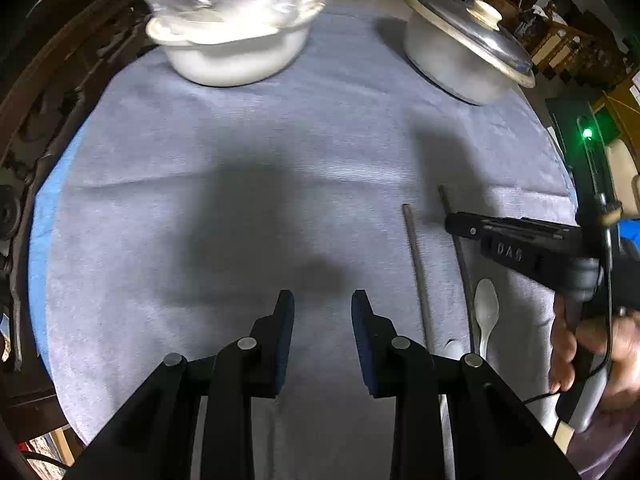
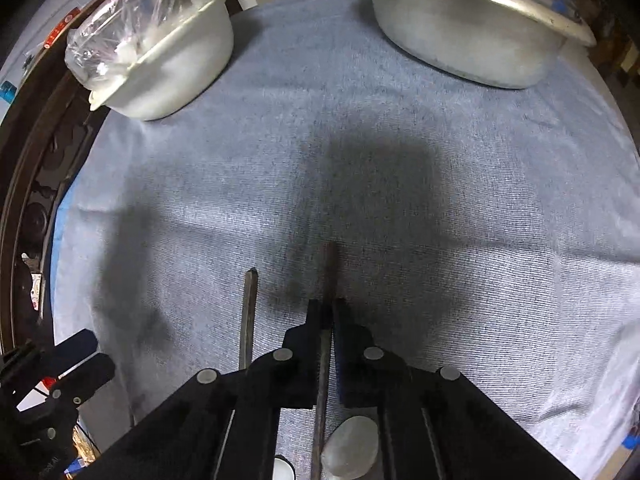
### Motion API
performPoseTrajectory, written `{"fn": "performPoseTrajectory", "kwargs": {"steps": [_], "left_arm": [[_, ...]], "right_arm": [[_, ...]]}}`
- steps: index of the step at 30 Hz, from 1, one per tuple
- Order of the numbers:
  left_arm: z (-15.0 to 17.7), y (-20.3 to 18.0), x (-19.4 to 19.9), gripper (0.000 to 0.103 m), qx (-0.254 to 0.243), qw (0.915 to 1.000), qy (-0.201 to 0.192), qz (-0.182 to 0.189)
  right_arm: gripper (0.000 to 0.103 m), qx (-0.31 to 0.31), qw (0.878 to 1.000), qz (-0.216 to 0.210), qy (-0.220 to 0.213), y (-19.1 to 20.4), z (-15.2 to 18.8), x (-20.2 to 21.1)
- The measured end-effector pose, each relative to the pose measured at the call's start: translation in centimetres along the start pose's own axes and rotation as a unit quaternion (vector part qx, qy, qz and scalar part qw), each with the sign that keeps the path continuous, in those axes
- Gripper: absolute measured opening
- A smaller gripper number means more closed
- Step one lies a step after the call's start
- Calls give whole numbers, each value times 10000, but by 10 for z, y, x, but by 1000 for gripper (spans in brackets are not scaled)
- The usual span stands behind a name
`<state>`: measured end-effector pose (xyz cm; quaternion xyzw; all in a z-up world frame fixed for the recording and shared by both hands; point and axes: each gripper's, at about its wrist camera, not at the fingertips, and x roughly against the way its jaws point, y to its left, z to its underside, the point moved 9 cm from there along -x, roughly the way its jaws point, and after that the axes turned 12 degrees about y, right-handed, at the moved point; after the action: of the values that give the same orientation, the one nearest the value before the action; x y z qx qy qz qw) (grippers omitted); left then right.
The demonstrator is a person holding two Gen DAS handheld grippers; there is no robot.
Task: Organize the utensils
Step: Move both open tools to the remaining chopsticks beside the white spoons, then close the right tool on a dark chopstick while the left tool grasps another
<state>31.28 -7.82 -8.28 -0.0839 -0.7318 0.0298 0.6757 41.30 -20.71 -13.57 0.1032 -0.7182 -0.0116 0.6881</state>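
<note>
Two thin dark sticks lie side by side on the grey-blue cloth. My right gripper point(image 2: 329, 308) is shut on the right-hand stick point(image 2: 330, 268), whose far end pokes out past the fingertips. The other stick point(image 2: 248, 312) lies free just to its left. In the left wrist view the same gripper point(image 1: 451, 222) reaches in from the right over the right-hand stick point(image 1: 443, 196). The free stick point(image 1: 416, 272) lies left of it. A pale spoon point(image 1: 486, 308) rests beside them, its bowl point(image 2: 352, 450) showing under my right gripper. My left gripper point(image 1: 323, 314) hovers open over bare cloth.
A white bowl point(image 1: 232, 56) holding a clear plastic bag sits at the far left of the cloth point(image 1: 280, 140). A metal pot point(image 1: 452, 60) with a tilted lid stands at the far right. A dark carved wooden edge runs along the left. A hand point(image 1: 600, 344) grips the right tool.
</note>
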Motion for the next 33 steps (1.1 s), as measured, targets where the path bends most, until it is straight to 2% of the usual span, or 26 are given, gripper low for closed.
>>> {"fn": "performPoseTrajectory", "kwargs": {"steps": [2,6,10,14,17,20,26,28,31,33], "left_arm": [[-7,-9,-5,31,-33,9999,112,-43],[-24,-31,-10,31,-24,9993,357,123],[-38,-54,-20,31,-55,9981,558,251],[-41,-69,-39,32,20,9959,854,307],[-43,-67,-51,32,99,9956,927,78],[-45,-68,-62,32,183,9944,1032,145],[-54,-79,-62,32,-74,9971,741,140],[-56,-76,-62,6,-107,9978,650,88],[-59,-69,-60,5,-60,9976,552,415],[-59,-60,-54,5,-49,9990,345,263]], "right_arm": [[6,39,9998,209,-26,-7,1,2],[6,-175,9995,253,19,-35,3,8],[6,-466,9989,-13,46,-63,10,12],[6,-533,9983,-243,0,-71,17,14],[6,-572,9977,-368,6,-75,20,15],[7,-571,9975,-404,9,-76,25,14],[6,-516,9983,-286,23,-72,33,17],[6,-523,9981,-321,-19,-59,36,13],[6,-535,9975,-446,-114,-51,36,14],[6,-486,9975,-446,-238,-46,36,19]]}}
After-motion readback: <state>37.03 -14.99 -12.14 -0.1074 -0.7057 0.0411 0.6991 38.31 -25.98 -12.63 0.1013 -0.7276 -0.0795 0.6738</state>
